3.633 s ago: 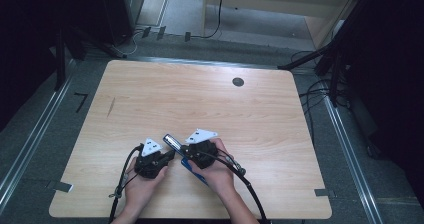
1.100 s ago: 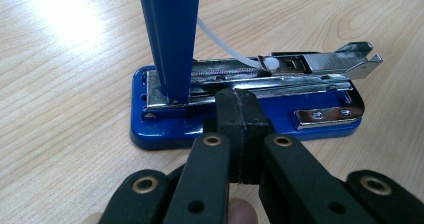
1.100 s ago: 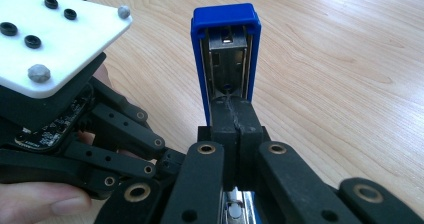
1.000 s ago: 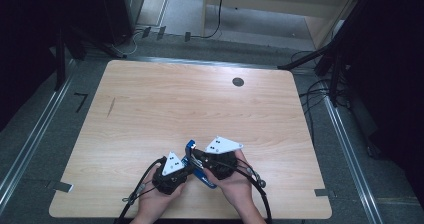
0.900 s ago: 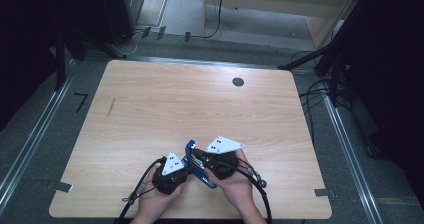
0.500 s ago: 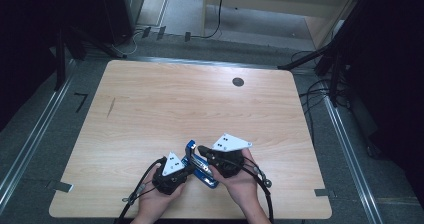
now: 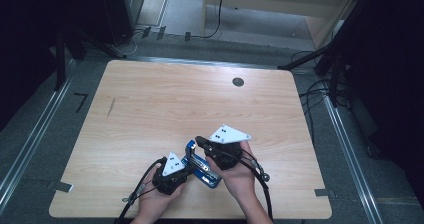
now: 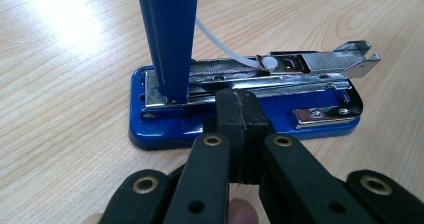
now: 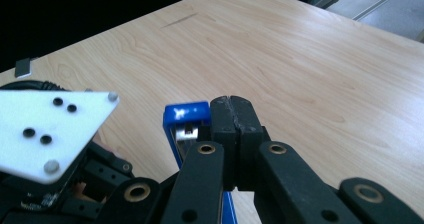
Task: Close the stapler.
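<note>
Table [image 7: 150, 104]: blue stapler [image 7: 202, 164] at near edge, between both hands. Step: opening stapler; blue lid [image 8: 167, 39] swung upright, magazine [image 8: 260, 71] exposed. Left gripper [image 8: 240, 109] jaws clenched, empty, pressing base. Right gripper [image 9: 233, 115] jaws clenched, empty, beside lid tip. Next: likely swing lid fully back, base pinned.

Two matte black plastic two-jaw grippers, the left gripper [image 7: 186, 170] and the right gripper [image 7: 199, 140], are each topped by a pale grey three-cornered plate with small dark holes, fitted with brass-coloured rivets at the jaw links, and trailed by black cables; bare forearms, no sleeves seen.
</note>
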Tool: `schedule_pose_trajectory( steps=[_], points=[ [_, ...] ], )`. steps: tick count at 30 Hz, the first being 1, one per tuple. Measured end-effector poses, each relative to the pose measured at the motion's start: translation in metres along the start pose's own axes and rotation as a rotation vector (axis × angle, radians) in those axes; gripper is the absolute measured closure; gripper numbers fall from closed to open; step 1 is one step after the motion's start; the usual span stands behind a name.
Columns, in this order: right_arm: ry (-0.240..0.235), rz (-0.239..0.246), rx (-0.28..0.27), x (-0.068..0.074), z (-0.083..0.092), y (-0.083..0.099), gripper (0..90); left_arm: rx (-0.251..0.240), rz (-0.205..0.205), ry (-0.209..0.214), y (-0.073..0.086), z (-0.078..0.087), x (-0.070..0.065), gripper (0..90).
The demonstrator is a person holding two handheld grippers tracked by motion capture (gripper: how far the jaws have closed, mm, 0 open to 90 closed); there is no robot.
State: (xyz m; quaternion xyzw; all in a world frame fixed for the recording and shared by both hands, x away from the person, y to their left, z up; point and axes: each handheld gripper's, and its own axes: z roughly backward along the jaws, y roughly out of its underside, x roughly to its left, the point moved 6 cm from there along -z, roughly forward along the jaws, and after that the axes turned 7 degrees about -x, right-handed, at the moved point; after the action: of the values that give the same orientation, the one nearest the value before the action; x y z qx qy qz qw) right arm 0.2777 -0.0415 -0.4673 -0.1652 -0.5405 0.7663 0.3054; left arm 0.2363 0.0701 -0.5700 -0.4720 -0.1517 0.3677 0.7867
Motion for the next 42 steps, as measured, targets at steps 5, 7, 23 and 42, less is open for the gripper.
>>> schedule_pose_trajectory(
  steps=[5, 7, 23, 42],
  points=[
    [0.003, 0.011, -0.010, 0.001, -0.004, -0.009, 90.0, 0.000, -0.003, -0.002, 0.000, 0.000, 0.000, 90.0],
    [0.001, 0.011, -0.016, 0.003, -0.006, -0.013, 90.0, 0.001, -0.006, -0.001, 0.000, 0.000, 0.000, 90.0],
    [-0.030, 0.049, -0.008, 0.015, -0.009, -0.010, 90.0, -0.010, -0.004, 0.021, 0.000, 0.001, -0.001, 90.0],
    [0.013, 0.000, -0.010, 0.003, 0.029, 0.027, 90.0, -0.019, -0.001, 0.053, 0.000, 0.004, -0.002, 90.0]
  ],
)
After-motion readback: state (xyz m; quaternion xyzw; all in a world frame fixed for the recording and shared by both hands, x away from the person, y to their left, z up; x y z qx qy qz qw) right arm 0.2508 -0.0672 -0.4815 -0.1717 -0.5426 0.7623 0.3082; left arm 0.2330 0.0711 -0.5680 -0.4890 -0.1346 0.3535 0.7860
